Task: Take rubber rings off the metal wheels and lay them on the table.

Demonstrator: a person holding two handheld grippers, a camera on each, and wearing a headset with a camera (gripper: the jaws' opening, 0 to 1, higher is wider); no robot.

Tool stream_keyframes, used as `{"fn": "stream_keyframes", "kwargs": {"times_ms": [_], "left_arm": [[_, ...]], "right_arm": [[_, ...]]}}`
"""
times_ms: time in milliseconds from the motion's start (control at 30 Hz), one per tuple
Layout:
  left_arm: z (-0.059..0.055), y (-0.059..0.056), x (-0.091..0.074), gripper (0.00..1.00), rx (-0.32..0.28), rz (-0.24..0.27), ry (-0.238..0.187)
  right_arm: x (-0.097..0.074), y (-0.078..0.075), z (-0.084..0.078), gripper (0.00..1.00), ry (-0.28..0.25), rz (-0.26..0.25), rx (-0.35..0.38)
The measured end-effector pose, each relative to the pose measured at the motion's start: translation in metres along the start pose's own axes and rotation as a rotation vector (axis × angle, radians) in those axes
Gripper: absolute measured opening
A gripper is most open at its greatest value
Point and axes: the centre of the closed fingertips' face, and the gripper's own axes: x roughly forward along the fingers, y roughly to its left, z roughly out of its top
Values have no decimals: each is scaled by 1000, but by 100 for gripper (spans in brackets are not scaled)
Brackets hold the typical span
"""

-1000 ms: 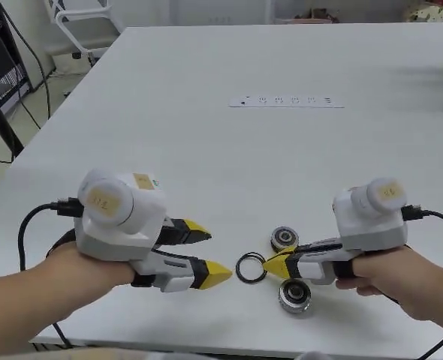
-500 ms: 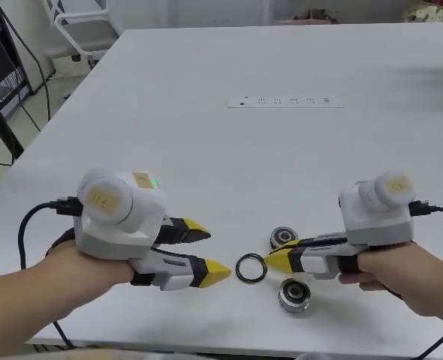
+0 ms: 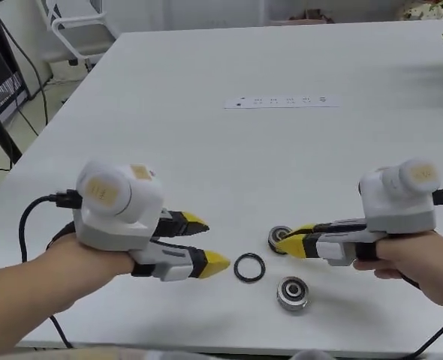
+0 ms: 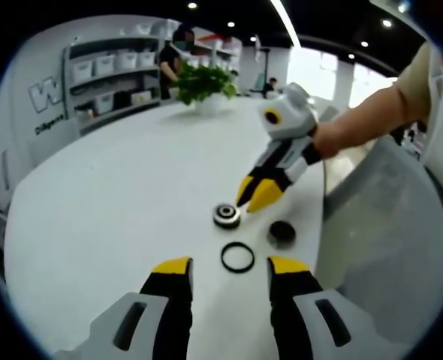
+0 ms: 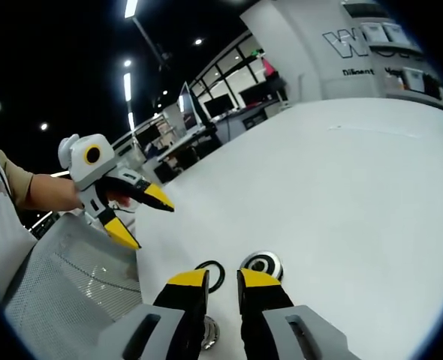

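Rubber ring point(image 3: 249, 268) lies loose; beside it the right gripper point(image 3: 287, 245), jaws barely parted, may skid the wheel point(image 4: 226, 215); left gripper point(image 3: 215, 243) jaws spread.

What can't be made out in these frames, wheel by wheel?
- Far wheel: in the head view, partly hidden behind the right gripper tips.
- Near wheel: in the right gripper view, mostly behind that gripper's own jaw.
- Whether either wheel is bare: too small to tell.
- Right gripper: fully shut or slightly open, unclear.

White-grey left gripper point(image 3: 216, 242), matching right gripper point(image 3: 283, 243), black fingers point(image 3: 175, 223) (yellow-tipped), black cables point(image 3: 25, 225)
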Motion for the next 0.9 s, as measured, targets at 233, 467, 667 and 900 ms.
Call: {"fn": "stream_keyframes", "kwargs": {"times_ms": [233, 467, 667, 900], "left_arm": [[8, 4, 7, 40, -3, 3, -5], [10, 9, 18, 40, 8, 6, 9], [10, 11, 28, 40, 16, 7, 21], [8, 11, 39, 39, 19, 1, 32]], "right_arm": [[-8, -8, 1, 16, -5, -34, -34], [-12, -17, -7, 20, 22, -75, -92], [-12, -20, -13, 22, 38, -95, -129], [-8, -23, -17, 23, 51, -98, -171]]}}
